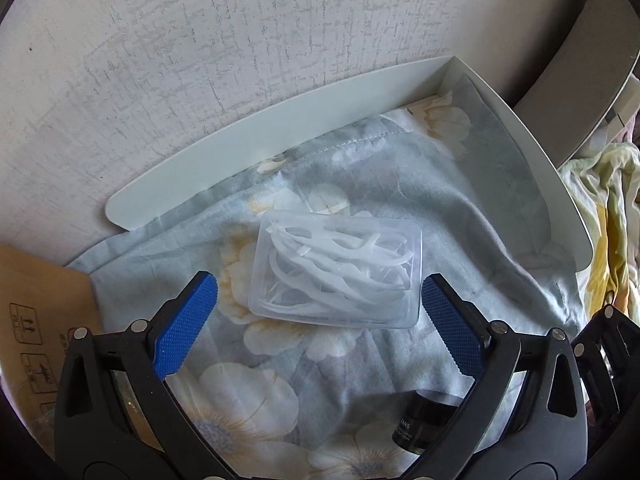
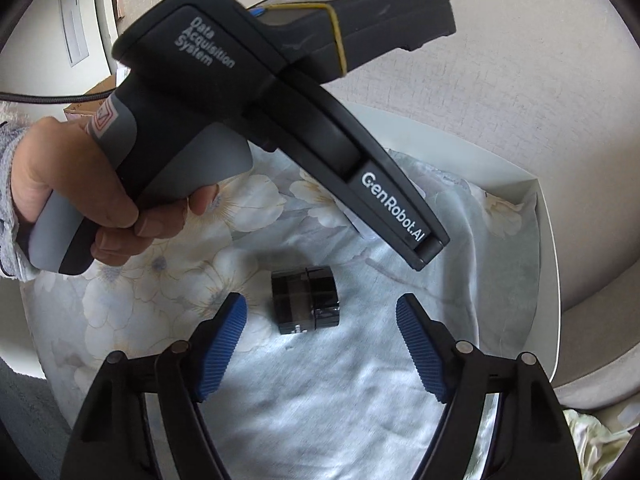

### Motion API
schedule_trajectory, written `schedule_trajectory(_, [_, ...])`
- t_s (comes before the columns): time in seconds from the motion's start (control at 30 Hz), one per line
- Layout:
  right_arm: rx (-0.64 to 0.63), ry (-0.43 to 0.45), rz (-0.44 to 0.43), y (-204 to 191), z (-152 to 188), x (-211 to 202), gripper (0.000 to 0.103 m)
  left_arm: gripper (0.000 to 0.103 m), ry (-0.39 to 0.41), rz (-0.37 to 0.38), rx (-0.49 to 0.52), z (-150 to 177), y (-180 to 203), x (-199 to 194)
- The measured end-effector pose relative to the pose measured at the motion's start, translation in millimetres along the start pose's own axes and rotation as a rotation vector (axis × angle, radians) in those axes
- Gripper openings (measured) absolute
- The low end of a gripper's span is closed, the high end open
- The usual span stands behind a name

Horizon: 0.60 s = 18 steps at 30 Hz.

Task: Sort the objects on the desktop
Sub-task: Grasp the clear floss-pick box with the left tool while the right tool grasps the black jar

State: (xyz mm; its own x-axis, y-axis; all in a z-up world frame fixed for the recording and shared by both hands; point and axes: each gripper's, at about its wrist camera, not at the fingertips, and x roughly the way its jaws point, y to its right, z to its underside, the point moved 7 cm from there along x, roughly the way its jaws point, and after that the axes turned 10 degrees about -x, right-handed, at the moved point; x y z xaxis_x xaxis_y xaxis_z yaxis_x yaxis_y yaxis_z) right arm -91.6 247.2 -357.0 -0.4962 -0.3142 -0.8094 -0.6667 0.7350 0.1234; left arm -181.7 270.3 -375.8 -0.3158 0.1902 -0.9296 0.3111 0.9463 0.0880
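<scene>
A clear plastic box of white floss picks (image 1: 338,270) lies on a floral cloth (image 1: 440,216). My left gripper (image 1: 320,292) is open, its blue pads on either side of the box's near end, not touching it. A small black jar (image 2: 306,300) lies on its side on the cloth; it also shows in the left wrist view (image 1: 424,420) at the bottom. My right gripper (image 2: 320,312) is open just in front of the jar, which lies between its fingertips. The left gripper's body (image 2: 280,92) fills the upper part of the right wrist view, held by a hand (image 2: 72,196).
The cloth lies in a shallow white tray (image 1: 248,152) against a textured wall (image 1: 200,40). A brown cardboard box (image 1: 44,312) stands at the left. Crumpled yellow bedding (image 1: 608,220) lies to the right beyond the tray wall.
</scene>
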Motion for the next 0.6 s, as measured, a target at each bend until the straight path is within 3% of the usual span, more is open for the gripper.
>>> schedule_trajectory(0.13, [-0.003, 0.001, -0.009, 1.6, 0.3, 3.2, 0.057, 0.099, 0.01, 0.01, -0.012, -0.1, -1.8, 0.9])
schedule_trajectory(0.3, [-0.012, 0.004, -0.024, -2.7, -0.4, 5.6, 0.047, 0.079, 0.004, 0.035, -0.018, 2.0, 0.1, 2.0])
schedule_trajectory(0.4, [-0.02, 0.001, -0.039, -6.9, -0.6, 6.0, 0.033, 0.079, 0.008, 0.042, -0.018, 3.3, 0.1, 1.2])
schedule_trajectory(0.6, [-0.032, -0.011, -0.031, -13.0, -0.4, 6.8, 0.029, 0.078, -0.002, 0.071, -0.062, 2.9, -8.1, -2.0])
